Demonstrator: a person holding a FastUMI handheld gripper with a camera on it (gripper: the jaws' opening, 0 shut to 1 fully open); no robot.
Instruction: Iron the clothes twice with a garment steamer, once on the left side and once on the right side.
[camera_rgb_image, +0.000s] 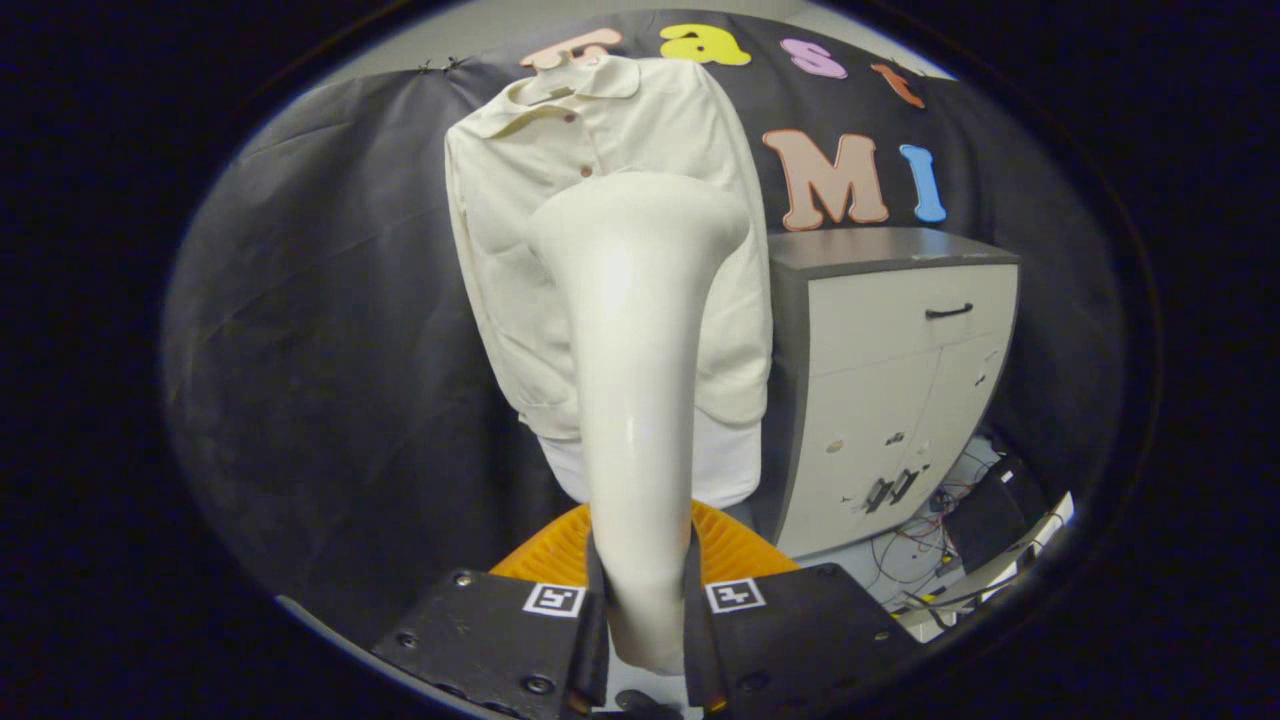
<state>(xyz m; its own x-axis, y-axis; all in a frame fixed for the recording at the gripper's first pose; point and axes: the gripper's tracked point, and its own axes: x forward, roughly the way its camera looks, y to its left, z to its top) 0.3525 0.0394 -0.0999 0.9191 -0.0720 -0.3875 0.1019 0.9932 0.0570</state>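
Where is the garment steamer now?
The garment steamer is clamped between the gripper fingers, its head raised before the cream shirt, left of the cabinet.

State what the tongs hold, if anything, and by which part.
The tongs are shut on the garment steamer, gripping the lower end of its handle, with the head up by the shirt.

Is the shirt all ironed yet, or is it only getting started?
Picking up looks done: the tool is shut on the garment steamer's handle, one finger on each side. In hand: the steamer's head is raised in front of the cream shirt hanging on the wall, near its middle. Left: whether either the left or the right side has been steamed cannot be told from this view, so both passes may remain.
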